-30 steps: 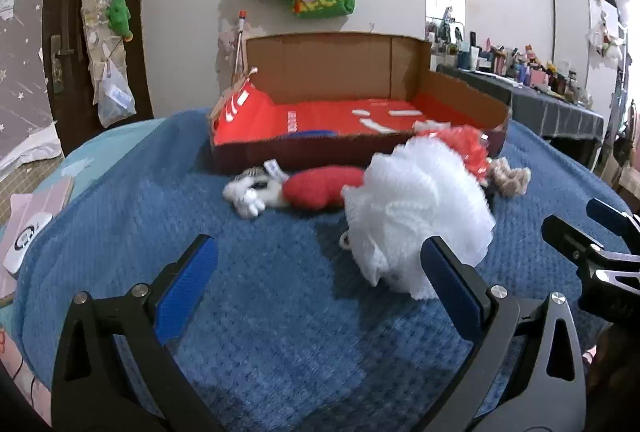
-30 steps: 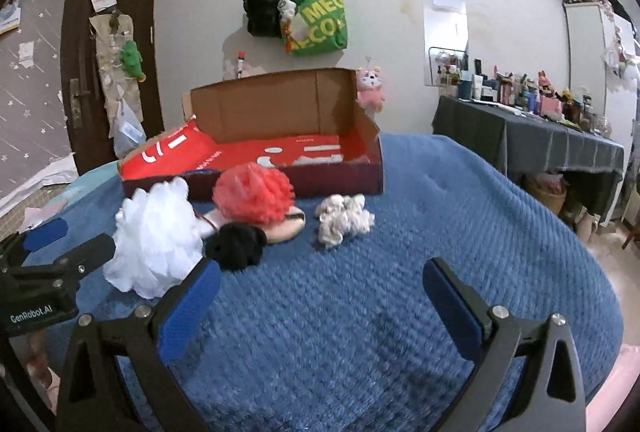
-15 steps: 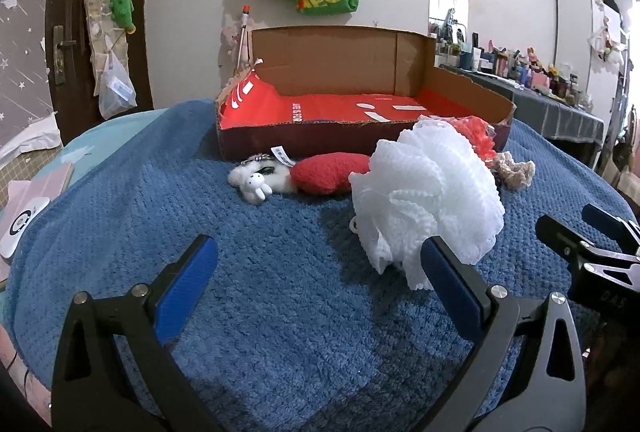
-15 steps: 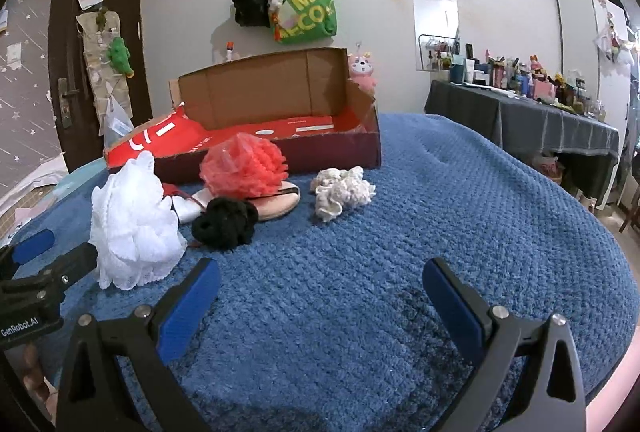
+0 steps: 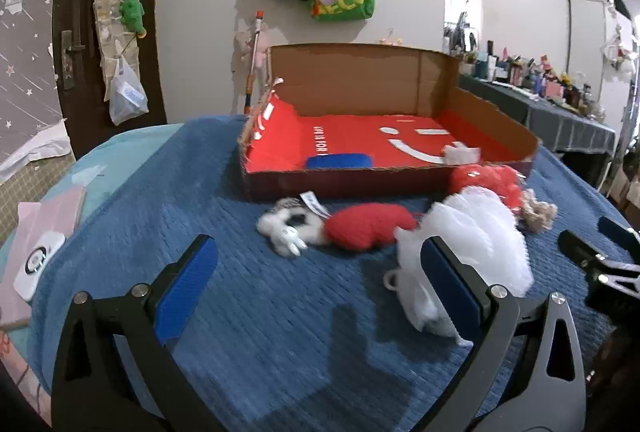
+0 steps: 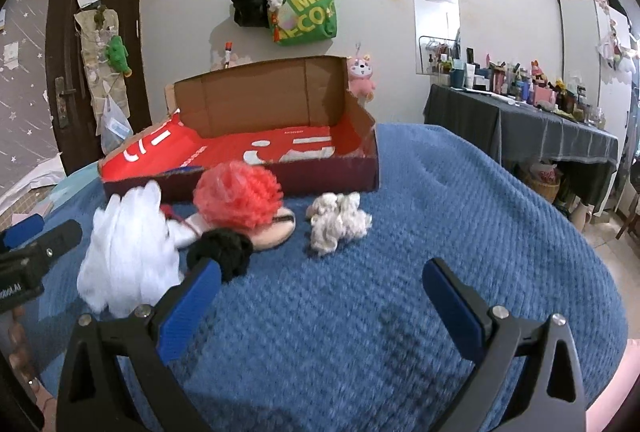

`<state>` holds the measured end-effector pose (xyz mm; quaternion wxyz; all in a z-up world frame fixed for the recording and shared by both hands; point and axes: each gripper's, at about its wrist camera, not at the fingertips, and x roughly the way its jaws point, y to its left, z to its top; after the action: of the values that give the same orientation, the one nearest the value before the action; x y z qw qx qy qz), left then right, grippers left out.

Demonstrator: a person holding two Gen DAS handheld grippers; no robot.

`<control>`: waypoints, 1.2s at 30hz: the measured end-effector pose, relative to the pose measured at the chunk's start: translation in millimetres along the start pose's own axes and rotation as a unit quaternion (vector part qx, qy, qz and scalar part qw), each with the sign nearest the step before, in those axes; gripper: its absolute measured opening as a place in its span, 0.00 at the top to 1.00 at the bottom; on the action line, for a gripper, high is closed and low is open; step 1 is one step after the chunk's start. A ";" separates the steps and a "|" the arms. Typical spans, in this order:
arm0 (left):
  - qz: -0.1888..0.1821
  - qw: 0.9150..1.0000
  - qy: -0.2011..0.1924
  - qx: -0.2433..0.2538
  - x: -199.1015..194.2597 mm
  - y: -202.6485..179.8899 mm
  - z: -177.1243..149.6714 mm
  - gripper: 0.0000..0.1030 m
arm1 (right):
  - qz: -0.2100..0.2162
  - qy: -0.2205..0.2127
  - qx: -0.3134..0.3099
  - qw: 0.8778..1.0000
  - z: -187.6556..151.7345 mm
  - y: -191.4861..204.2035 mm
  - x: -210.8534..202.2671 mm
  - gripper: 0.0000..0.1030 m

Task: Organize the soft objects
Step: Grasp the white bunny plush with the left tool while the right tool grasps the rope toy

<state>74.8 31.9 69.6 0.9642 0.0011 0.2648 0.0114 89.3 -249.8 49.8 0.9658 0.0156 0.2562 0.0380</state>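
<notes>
Soft things lie on a blue blanket [image 5: 280, 332] in front of an open cardboard box with a red floor [image 5: 360, 140] [image 6: 280, 148]: a white mesh puff [image 5: 476, 244] [image 6: 128, 248], a red mesh puff [image 6: 238, 192] [image 5: 492, 180], a red plush piece [image 5: 368, 226] beside a white and grey plush toy [image 5: 286, 228], a black fuzzy piece [image 6: 222, 248], and a cream fuzzy piece [image 6: 338, 218] [image 5: 538, 214]. My left gripper [image 5: 316, 288] is open and empty, its right finger just in front of the white puff. My right gripper [image 6: 320, 306] is open and empty, short of the cream piece.
A blue item [image 5: 340, 161] and a white scrap [image 5: 460, 154] lie inside the box. A pink case with a white device [image 5: 38, 260] sits at the bed's left edge. A dark-clothed table of bottles [image 6: 540, 120] stands right. Bags [image 6: 304, 8] hang on the wall.
Both grippers have come lower and nearer to the pile; the objects look larger. The left view has swung slightly left. Nothing was grasped and both stay open.
</notes>
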 end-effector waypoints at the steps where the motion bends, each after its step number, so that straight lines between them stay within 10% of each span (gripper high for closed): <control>1: 0.002 1.000 0.008 0.001 5.1 2.9 3.1 0.00 | -0.006 0.006 -0.001 1.000 3.4 -0.6 3.4 0.00; 32: -0.012 0.981 0.179 0.075 126.5 31.2 37.0 0.01 | -0.045 0.173 -0.037 0.983 50.4 -12.2 102.8 0.06; 36: -0.059 0.980 0.182 0.059 123.0 31.8 34.1 0.39 | -0.014 0.189 -0.022 0.982 46.7 -17.4 106.1 0.32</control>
<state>197.3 66.7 36.4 0.8970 0.0398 0.4359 -0.0613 205.6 -259.0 37.1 0.9006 -0.0163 0.4331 0.0321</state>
